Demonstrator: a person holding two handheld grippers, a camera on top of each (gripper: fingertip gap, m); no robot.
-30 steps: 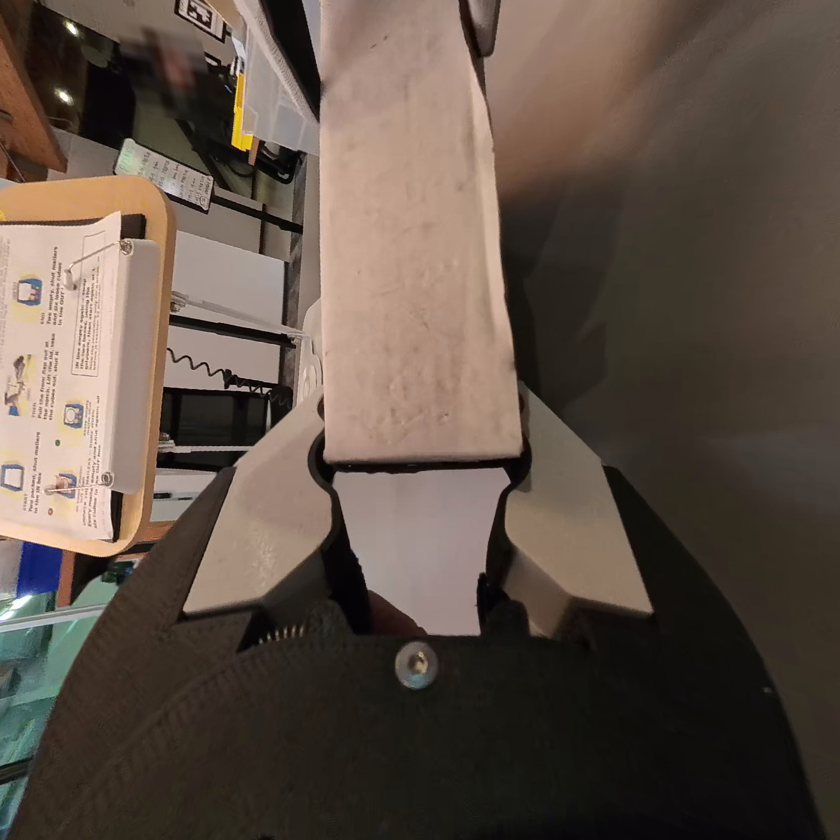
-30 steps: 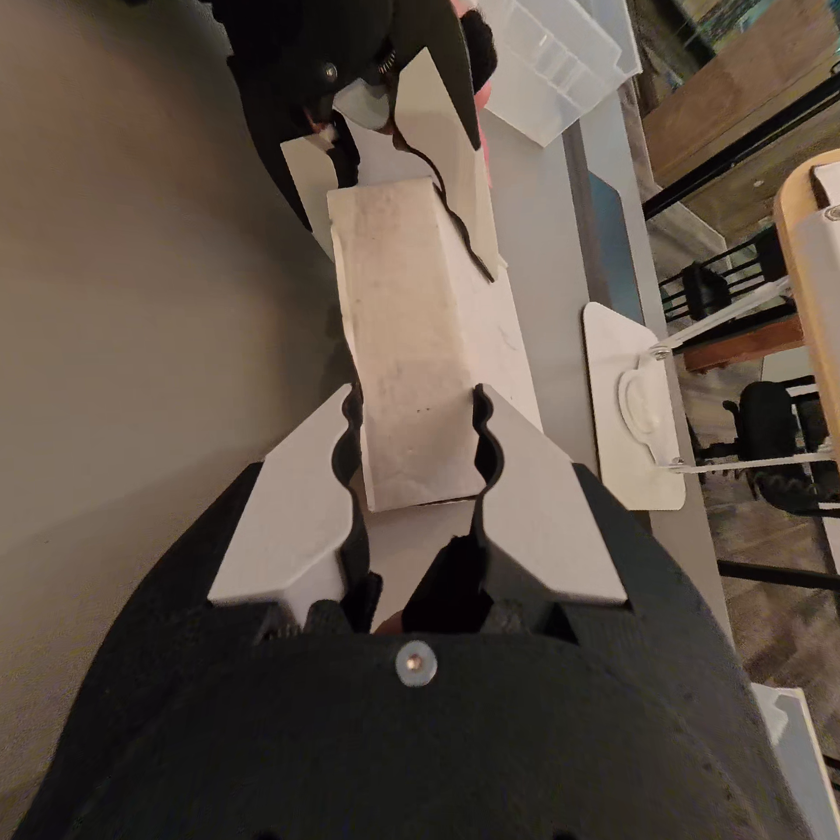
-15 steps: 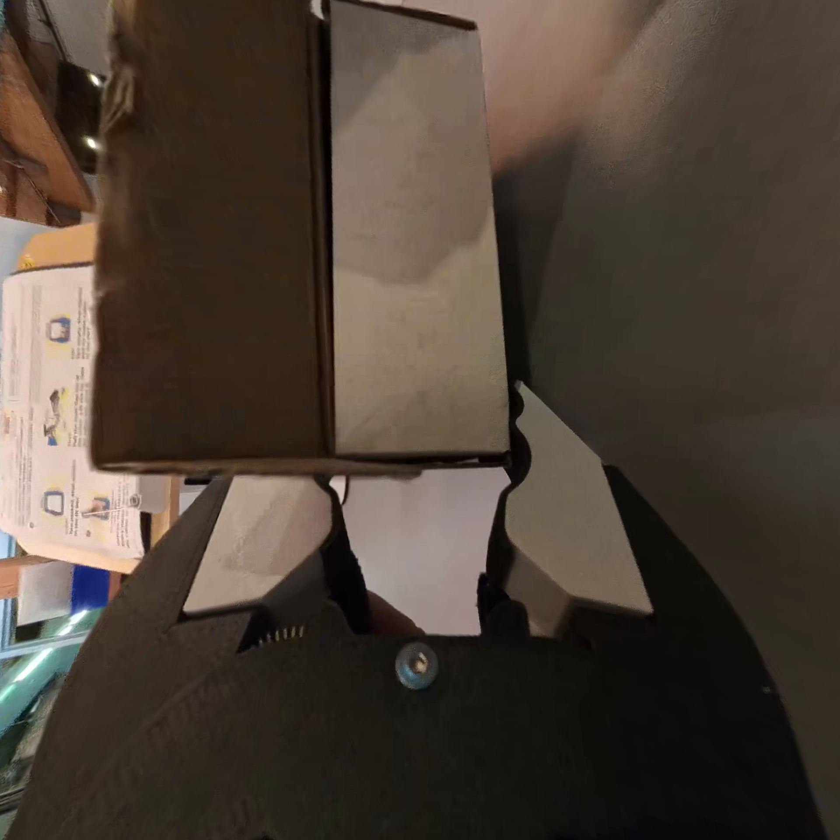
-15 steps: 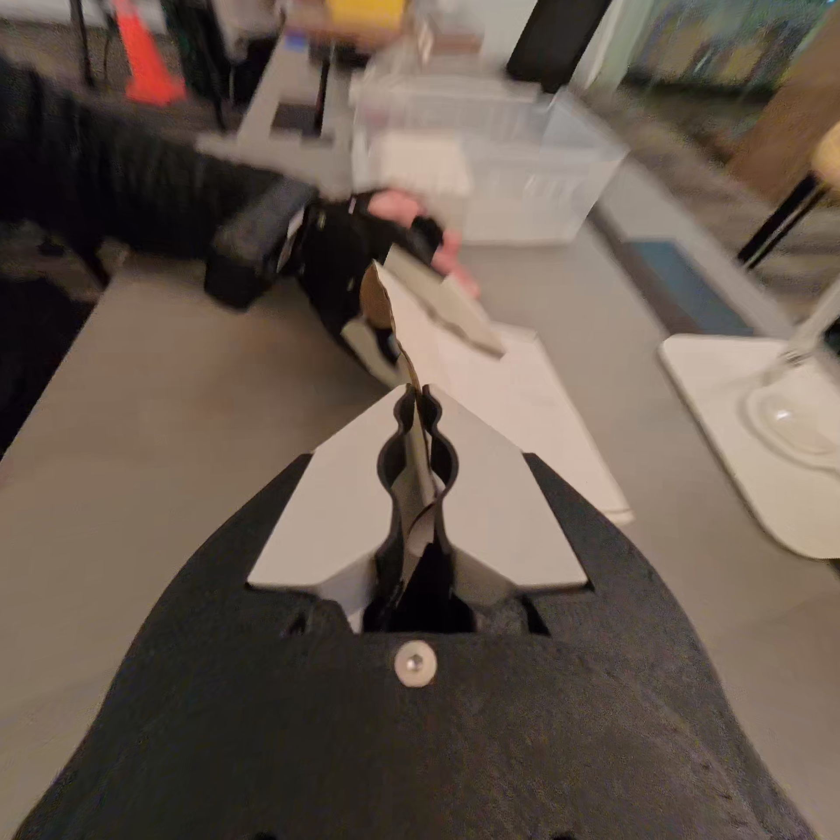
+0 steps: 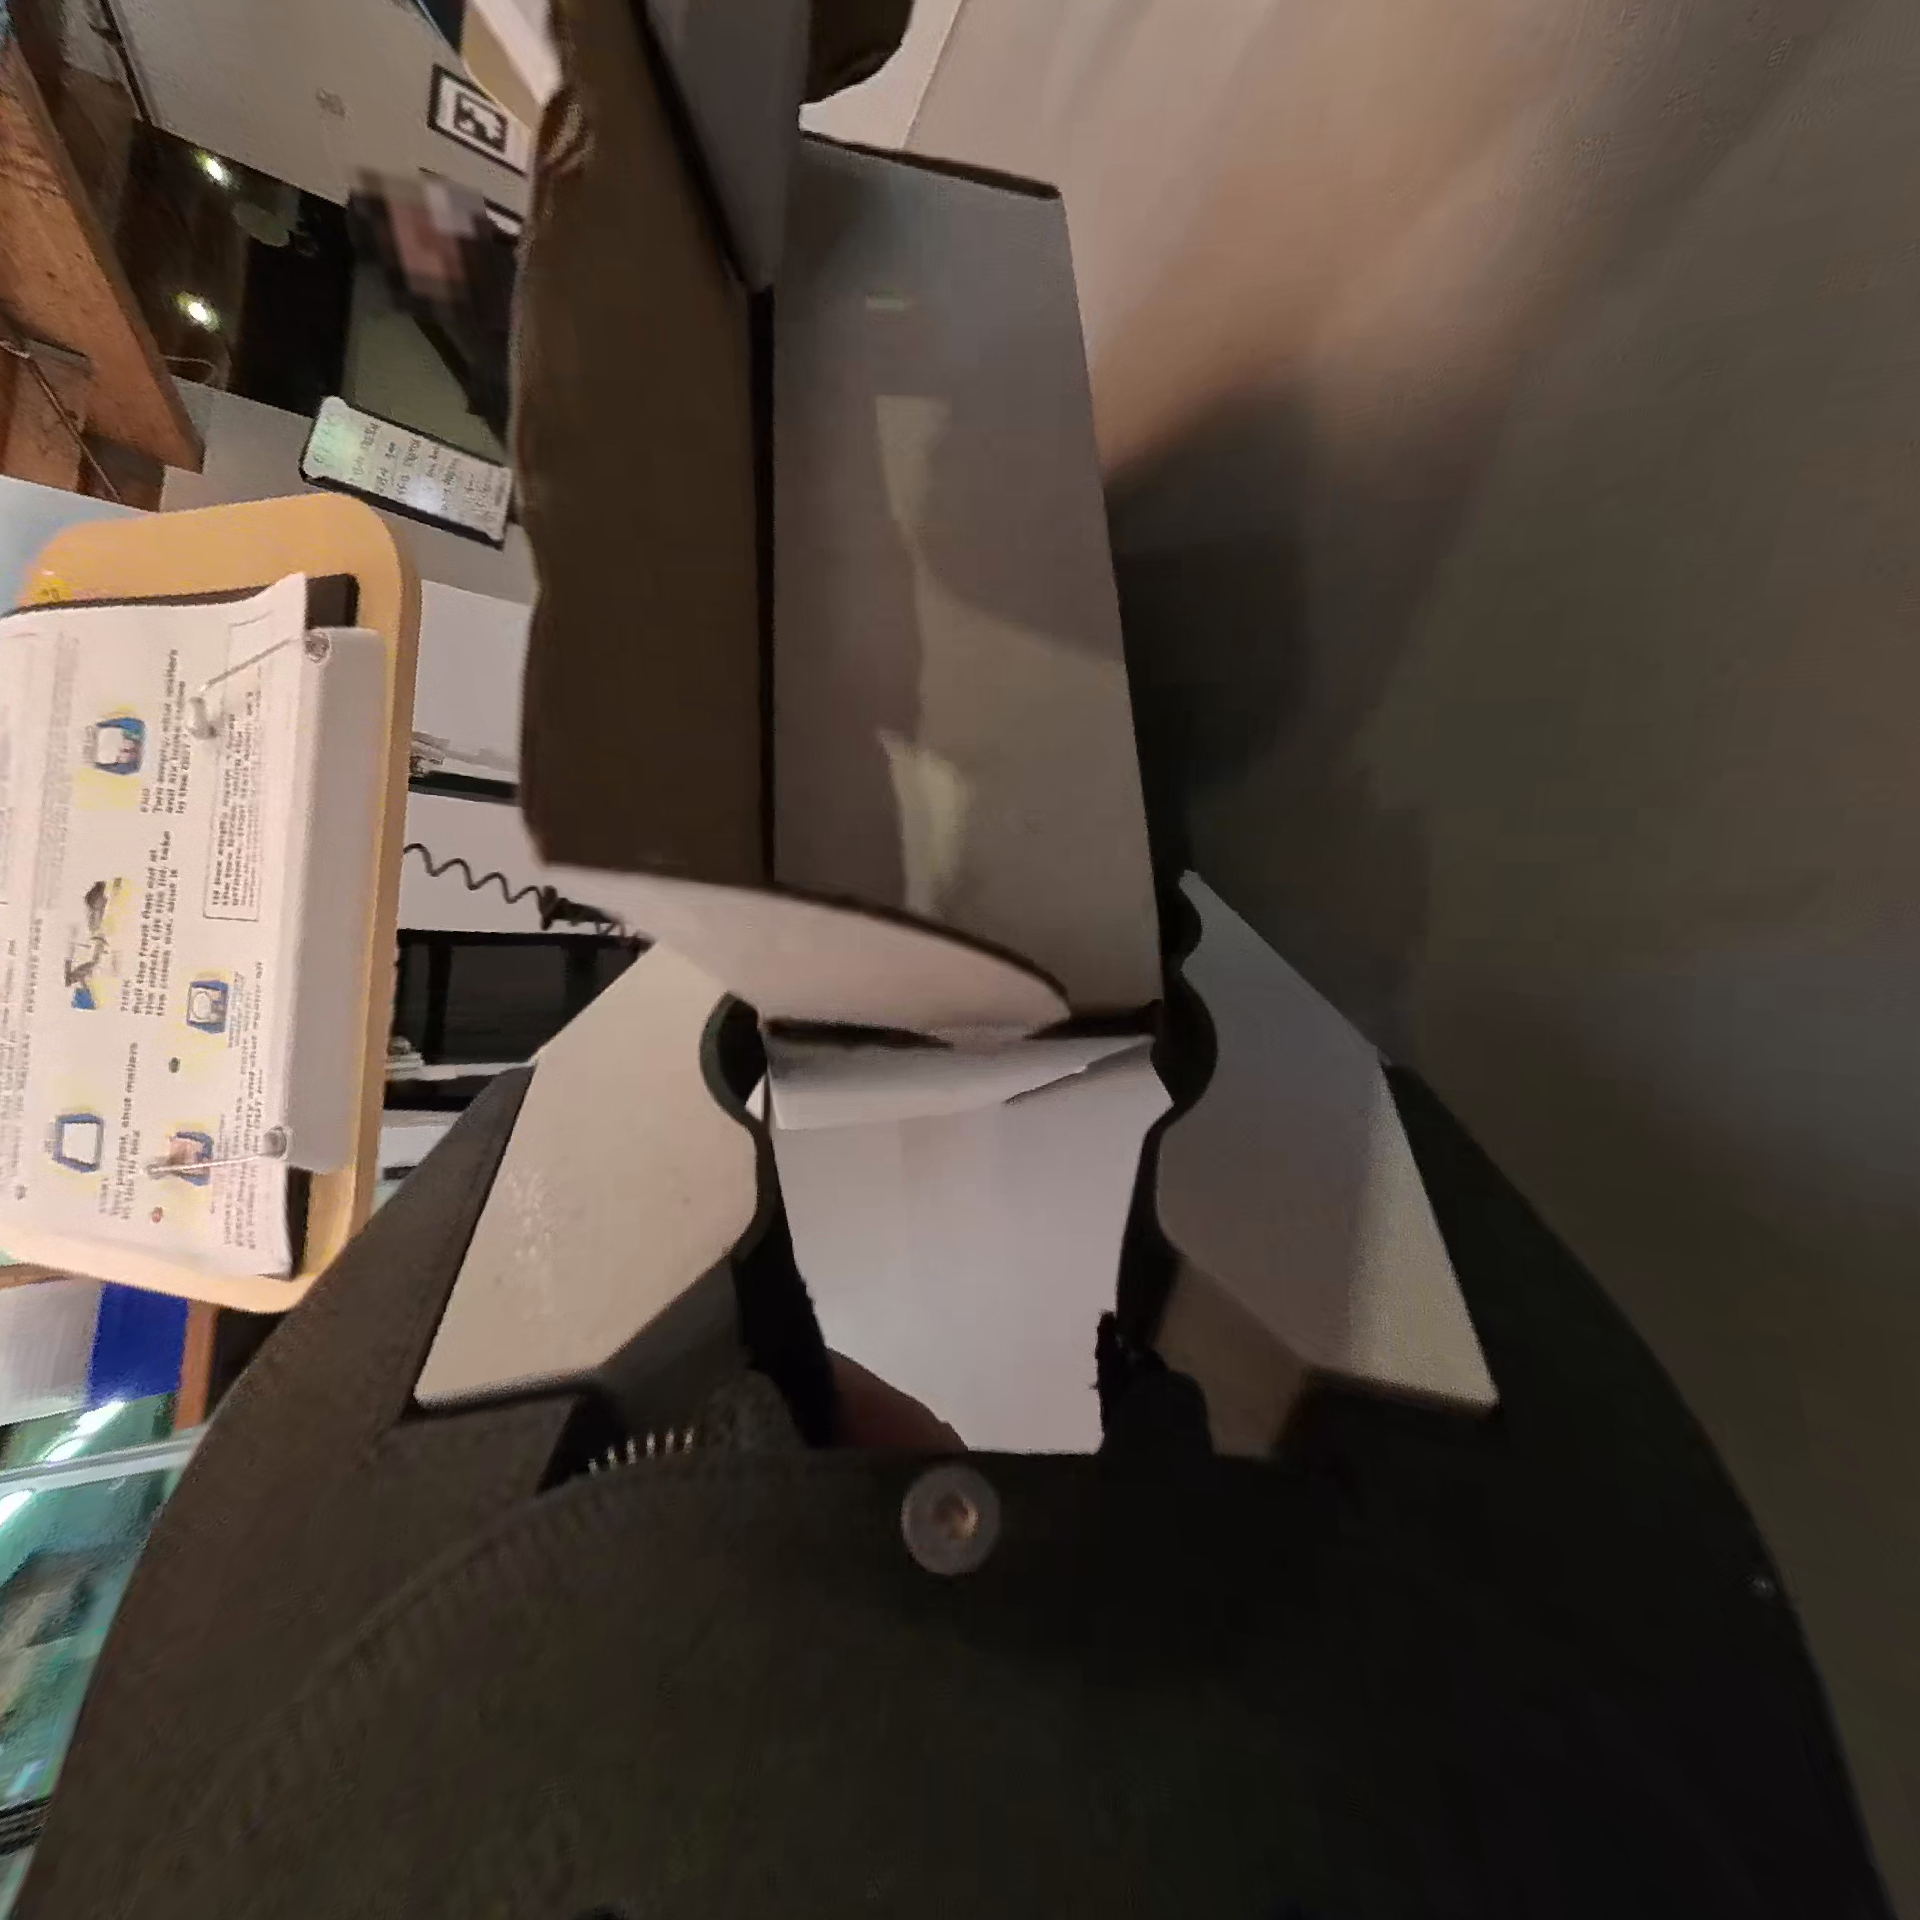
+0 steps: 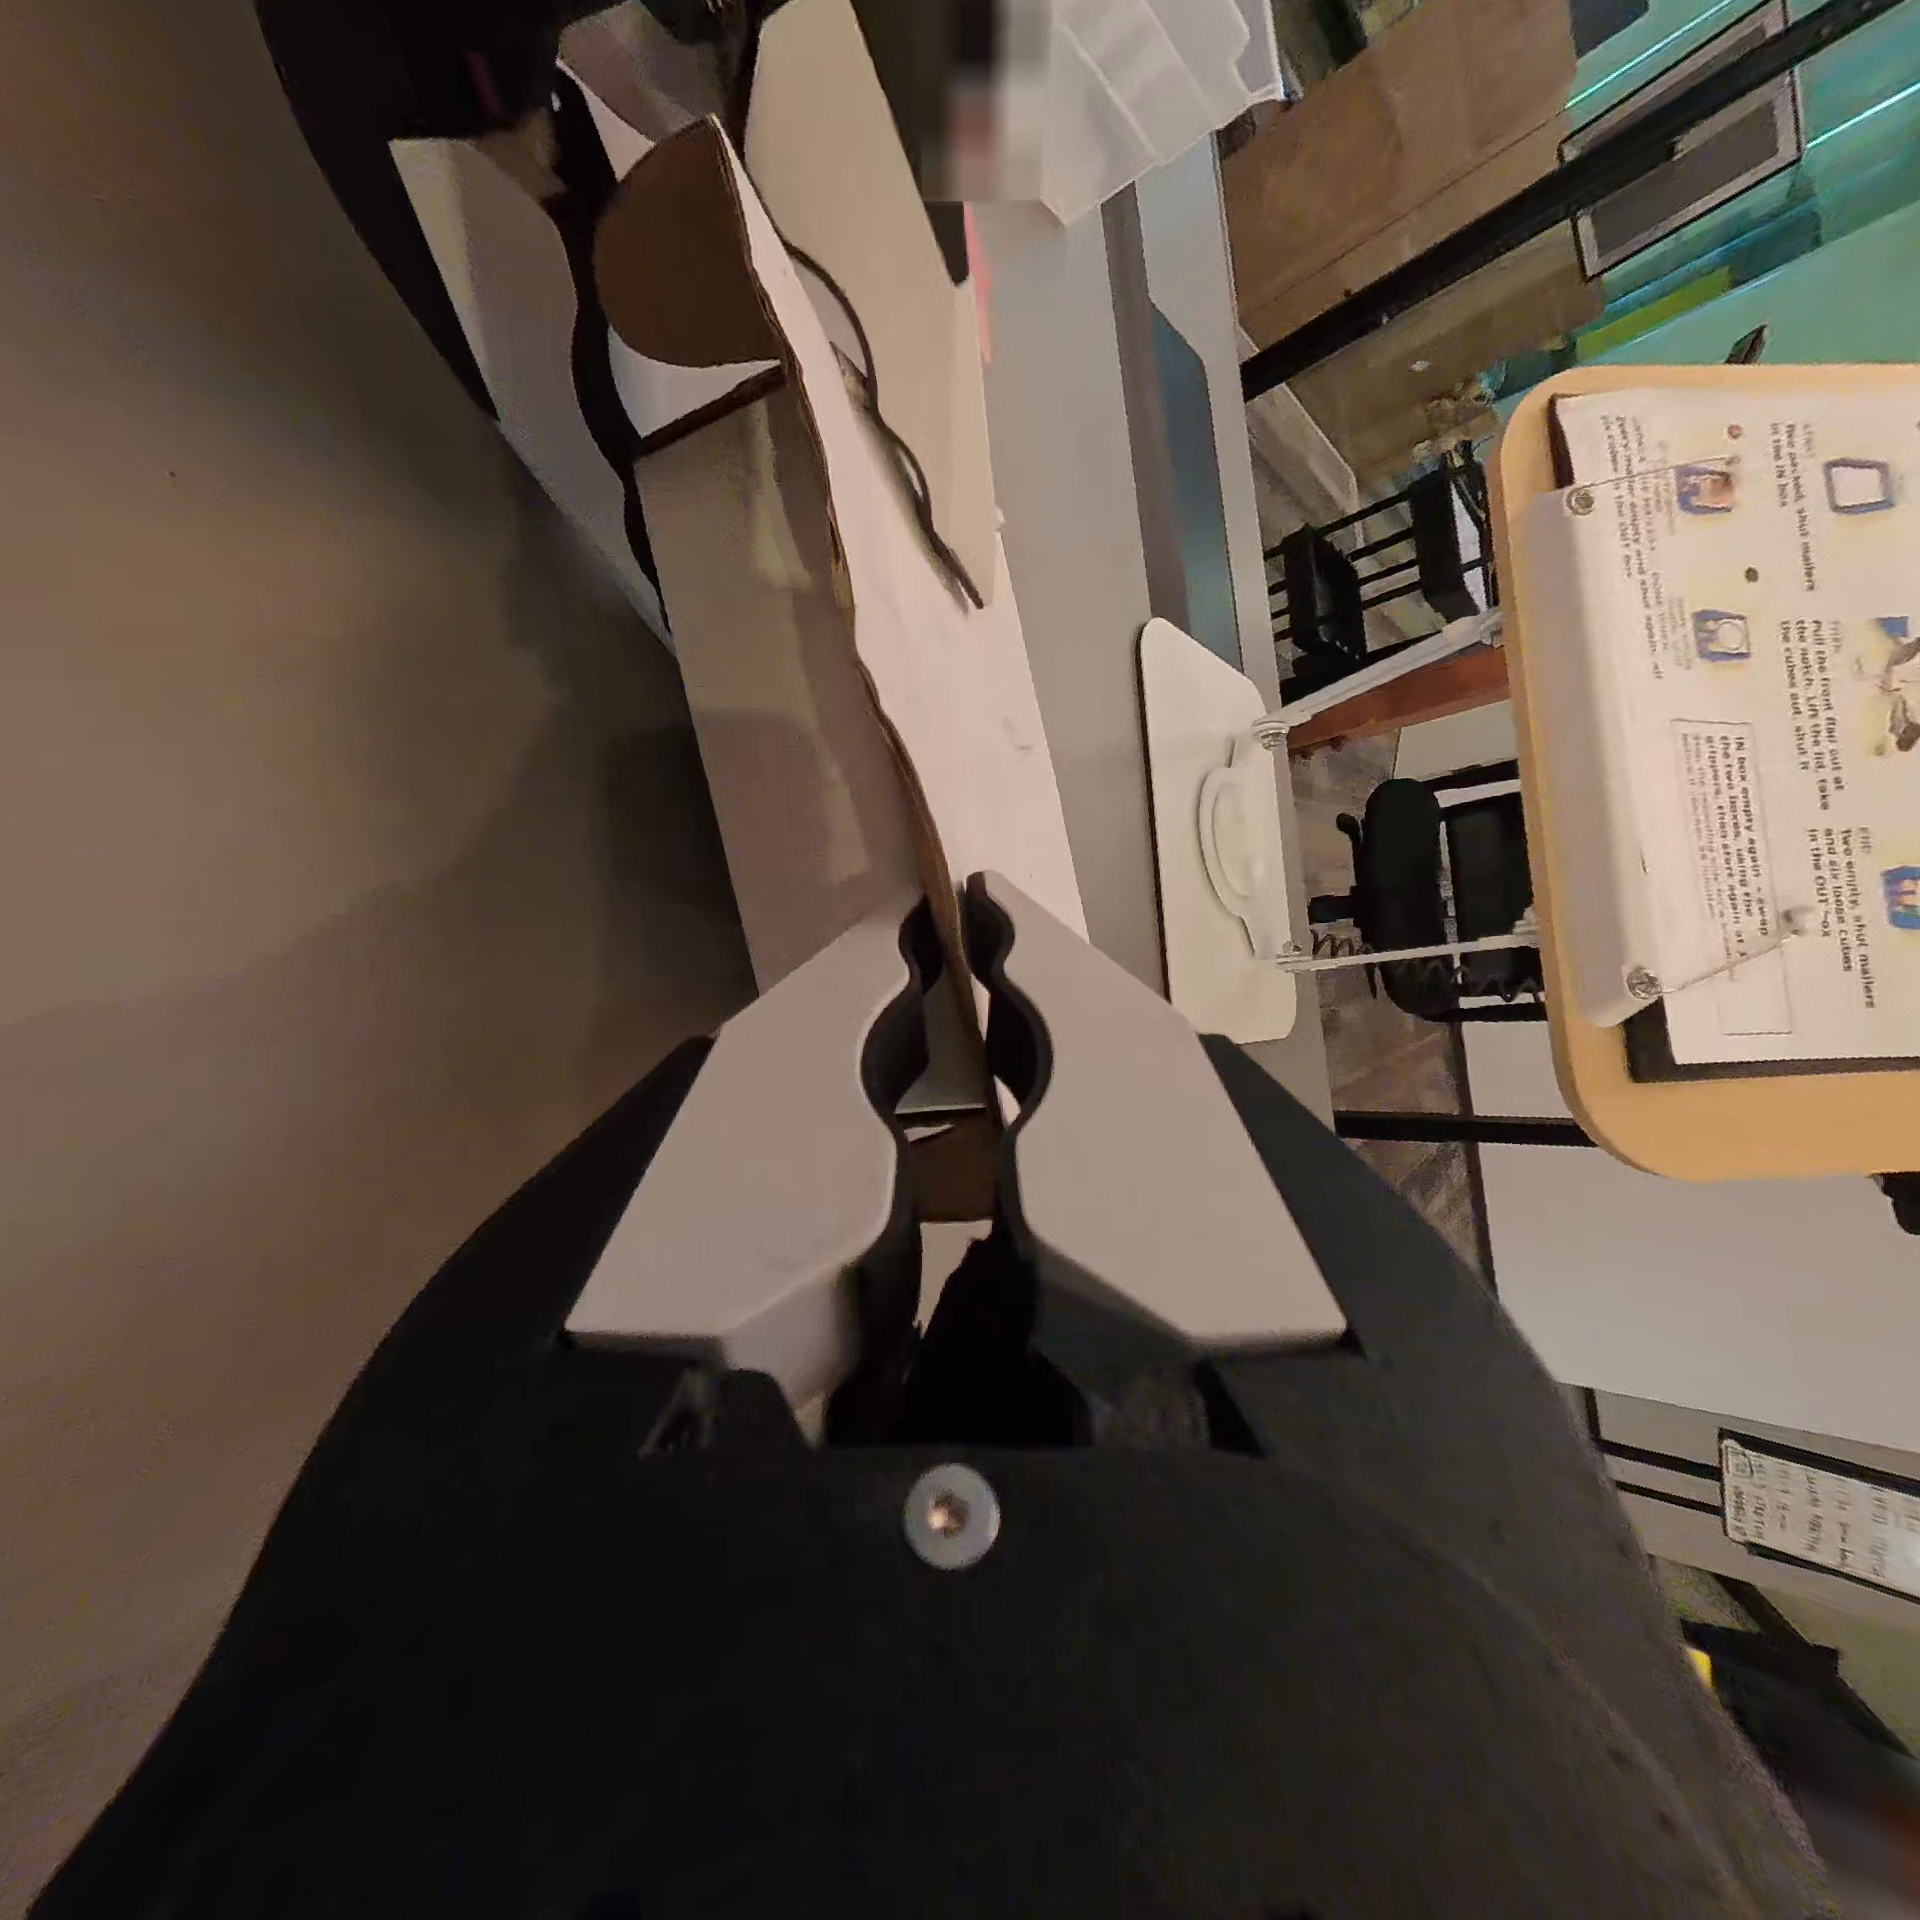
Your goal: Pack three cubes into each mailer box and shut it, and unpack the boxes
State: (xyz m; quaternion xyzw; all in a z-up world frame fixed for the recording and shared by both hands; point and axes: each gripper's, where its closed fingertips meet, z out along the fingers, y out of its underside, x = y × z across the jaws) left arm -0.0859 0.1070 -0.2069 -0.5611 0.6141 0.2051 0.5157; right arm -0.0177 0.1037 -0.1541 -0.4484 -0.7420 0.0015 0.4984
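1. The right tongs [image 6: 961,914] are pinched tight on the thin edge of the mailer box's lid [image 6: 831,540], brown inner side toward 9 o'clock, white outer side toward 3 o'clock.
2. The left tongs [image 5: 951,997] are spread wide around the end of the mailer box [image 5: 935,540], whose white end wall fills the gap between them; the finger at 3 o'clock touches the box's corner (whether the other one presses the box I cannot tell).
3. In the left wrist view the lid stands open at 11 o'clock from the tongs, its brown inside showing, and a rounded white side flap [image 5: 862,951] curls out just above the tongs.
4. In the right wrist view the left tongs appear at 12 o'clock, dark and partly hidden behind the box.
5. The box lies against the grey desk [image 6: 260,831].
6. Farther out in the right view: a white stand base [image 6: 1210,831] at 2 o'clock on the desk, and a wooden board with an instruction sheet [image 6: 1766,727] at 3 o'clock.
7. A clear plastic bin [image 6: 1143,94] sits at 12 o'clock.
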